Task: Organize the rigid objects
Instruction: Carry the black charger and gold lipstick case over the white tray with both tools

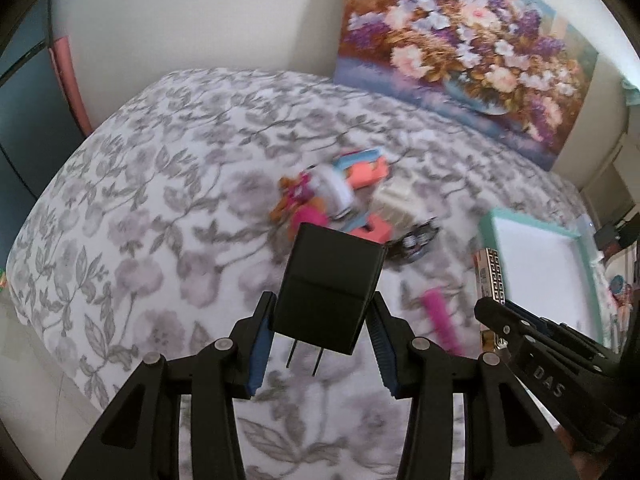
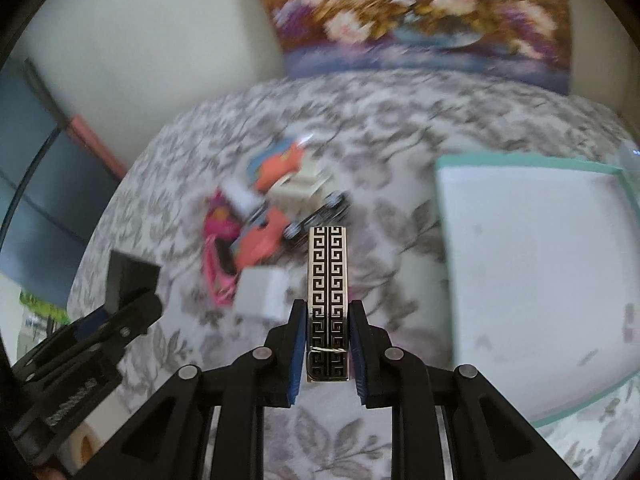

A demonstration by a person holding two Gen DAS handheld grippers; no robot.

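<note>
L gripper (image 1: 322, 344) clamps a black plug adapter (image 1: 330, 290) w/ prongs down, held above the floral bedspread (image 1: 132, 216), R gripper (image 2: 327, 354) w/ "DAS" on its side pinches a Greek-key lighter (image 2: 328, 280) near the teal-rimmed tray (image 2: 532, 164).

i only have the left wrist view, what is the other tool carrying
Observer: The right tool is shut on a slim rectangular metal lighter with a black Greek-key pattern, held upright along its length.
Operator: is the tray by it empty
Observer: The teal-rimmed white tray shows a bare white floor with faint smudges, nothing lying in it as far as that view reaches.
Operator: anything loose near the pile i cant see
Observer: A small pale grey block lies on the floral bedspread, just left of the lighter and in front of the pink toys.
</note>
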